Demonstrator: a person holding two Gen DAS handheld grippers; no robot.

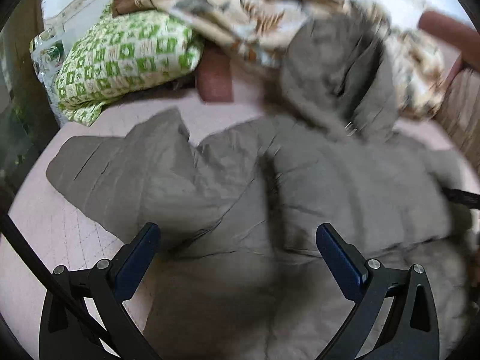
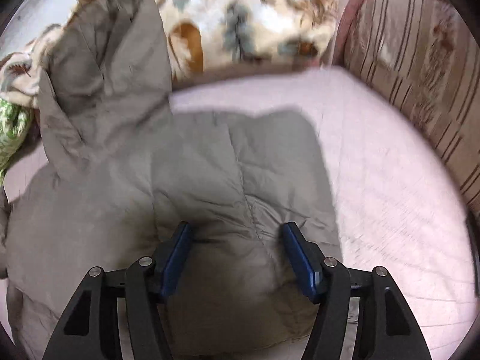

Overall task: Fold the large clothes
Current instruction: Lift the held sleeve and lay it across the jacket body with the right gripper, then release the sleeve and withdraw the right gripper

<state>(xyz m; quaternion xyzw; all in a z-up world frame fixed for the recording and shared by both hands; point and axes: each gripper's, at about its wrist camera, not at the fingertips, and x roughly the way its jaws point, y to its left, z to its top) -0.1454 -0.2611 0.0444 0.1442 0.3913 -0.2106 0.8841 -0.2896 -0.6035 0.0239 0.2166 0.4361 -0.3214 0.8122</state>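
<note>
A grey-brown padded jacket (image 1: 300, 186) lies spread on a pale pink bed sheet (image 1: 54, 228), and both wrist views look down on it from above.

The left wrist view takes in the jacket's 1 outstretched sleeve (image 1: 99, 168), lying flat toward the left edge of the bed, and the hood (image 1: 336, 72) raised against a heap of patterned blanket (image 1: 240, 12). The left gripper (image 1: 237, 234) hangs over the body of the jacket with its 2 blue-padded fingers well apart and nothing between them. Only this view shows the green-and-white checked pillow (image 1: 126, 57) beside the blanket and a reddish-brown cushion (image 1: 214, 78) just below it. At the right edge a dark strap-like piece (image 1: 462, 196) pokes in; what it is cannot be told.

The right wrist view shows the other side: a folded sleeve (image 2: 264, 156) lying on the jacket (image 2: 90, 210), with bare sheet (image 2: 390, 180) to its right. The right gripper (image 2: 235, 234) stands over the puffy fabric, its fingers apart and straddling a bulge of cloth without pinching it. Only here does the striped sofa back (image 2: 420, 75) appear, along the right. The blanket (image 2: 255, 15) sits at the top, and a sliver of the pillow (image 2: 13, 126) shows at the left.
</note>
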